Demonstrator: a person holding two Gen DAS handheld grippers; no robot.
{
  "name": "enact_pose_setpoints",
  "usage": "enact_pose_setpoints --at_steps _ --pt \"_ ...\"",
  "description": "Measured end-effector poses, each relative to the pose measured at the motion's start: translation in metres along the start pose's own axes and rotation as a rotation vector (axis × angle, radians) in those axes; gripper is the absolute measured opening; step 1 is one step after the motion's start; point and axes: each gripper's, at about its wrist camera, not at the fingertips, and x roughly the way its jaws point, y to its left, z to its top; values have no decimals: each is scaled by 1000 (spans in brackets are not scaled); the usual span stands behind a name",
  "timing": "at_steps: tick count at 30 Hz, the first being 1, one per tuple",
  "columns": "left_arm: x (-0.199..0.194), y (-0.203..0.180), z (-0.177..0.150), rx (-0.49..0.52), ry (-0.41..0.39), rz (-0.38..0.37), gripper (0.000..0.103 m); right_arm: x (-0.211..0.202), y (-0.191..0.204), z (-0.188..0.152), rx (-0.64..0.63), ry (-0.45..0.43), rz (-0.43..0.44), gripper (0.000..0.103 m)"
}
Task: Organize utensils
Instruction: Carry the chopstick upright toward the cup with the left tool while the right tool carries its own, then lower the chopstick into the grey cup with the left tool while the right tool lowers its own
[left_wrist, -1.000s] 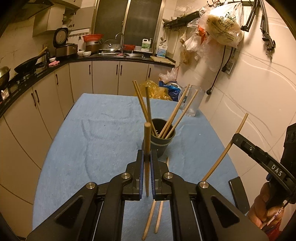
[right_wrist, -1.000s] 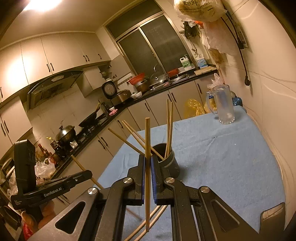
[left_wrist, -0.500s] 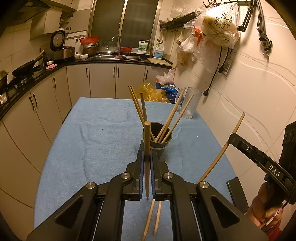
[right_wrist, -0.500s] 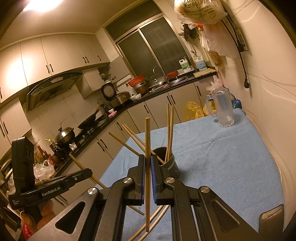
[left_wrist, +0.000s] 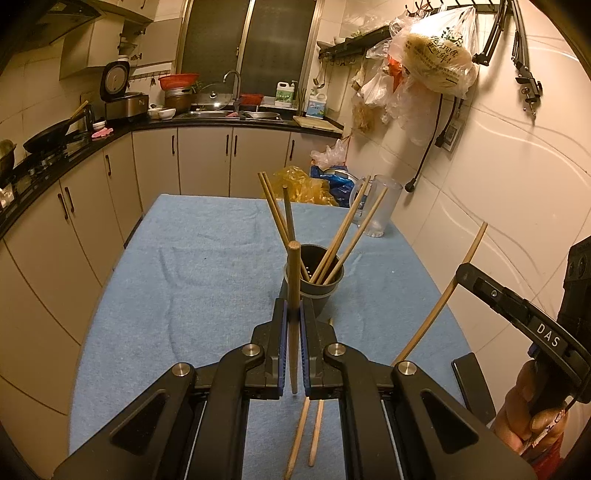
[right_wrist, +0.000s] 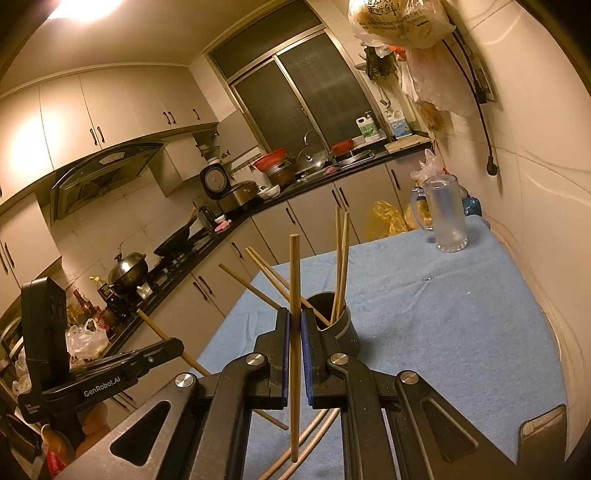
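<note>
A dark round holder (left_wrist: 314, 280) stands mid-table on the blue cloth and holds several wooden chopsticks that lean outward. My left gripper (left_wrist: 293, 314) is shut on one chopstick (left_wrist: 293, 280), held upright just in front of the holder. My right gripper (right_wrist: 294, 321) is shut on another chopstick (right_wrist: 294, 280), held upright beside the holder (right_wrist: 341, 325). The right gripper also shows in the left wrist view (left_wrist: 476, 280) at the right, with its chopstick (left_wrist: 443, 291) slanting through it. Two loose chopsticks (left_wrist: 306, 432) lie on the cloth under my left gripper.
A clear glass mug (left_wrist: 378, 206) stands at the table's far right corner by the white wall, and it shows in the right wrist view (right_wrist: 445, 218). The cloth-covered table (left_wrist: 207, 258) has kitchen cabinets on its left and far side. Plastic bags (left_wrist: 432, 62) hang above.
Both grippers have drawn back and up a little from the holder, each still holding its chopstick. The holder and its chopsticks have not moved.
</note>
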Motion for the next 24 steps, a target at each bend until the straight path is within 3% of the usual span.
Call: enact_pose_setpoints --at_steps 19,24 --pt "-4 1 10 -2 -5 2 6 -7 2 17 -7 -27 6 7" --pt "-7 -1 31 -11 -18 -7 6 -9 0 28 2 -42 -2 7"
